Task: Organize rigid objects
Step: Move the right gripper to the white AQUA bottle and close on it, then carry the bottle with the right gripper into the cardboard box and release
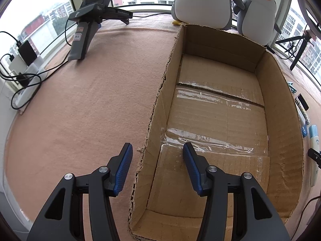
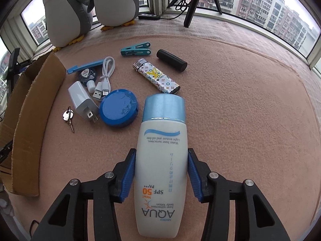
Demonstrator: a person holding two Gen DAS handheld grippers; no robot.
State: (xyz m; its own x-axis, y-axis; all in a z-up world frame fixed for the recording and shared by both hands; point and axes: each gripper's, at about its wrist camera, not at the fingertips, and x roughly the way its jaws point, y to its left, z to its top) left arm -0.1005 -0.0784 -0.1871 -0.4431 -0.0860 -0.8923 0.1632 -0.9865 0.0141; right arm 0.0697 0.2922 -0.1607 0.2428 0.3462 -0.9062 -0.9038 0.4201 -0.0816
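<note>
The right gripper (image 2: 161, 169) sits low in the right wrist view with its blue pads either side of the bottle (image 2: 161, 166); the left pad touches the bottle's side, while a thin gap shows at the right pad, so a firm pinch cannot be told. The bottle lies flat on the mat (image 2: 250, 120), its long axis running straight up the frame, blue cap toward the top and base toward the bottom edge. Just beyond the cap lies the lighter (image 2: 156, 76), slanting from upper left to lower right, with the black tube (image 2: 172, 60) above it. Left of the cap are the blue disc (image 2: 118, 108), charger (image 2: 82, 101), keys (image 2: 68, 116) and cable (image 2: 105, 74). The box (image 2: 34, 108) stands at the left edge. In the left wrist view, the left gripper (image 1: 157, 152) is spread wide, straddling the torn left wall of the box (image 1: 160, 100) at the lower centre.
</note>
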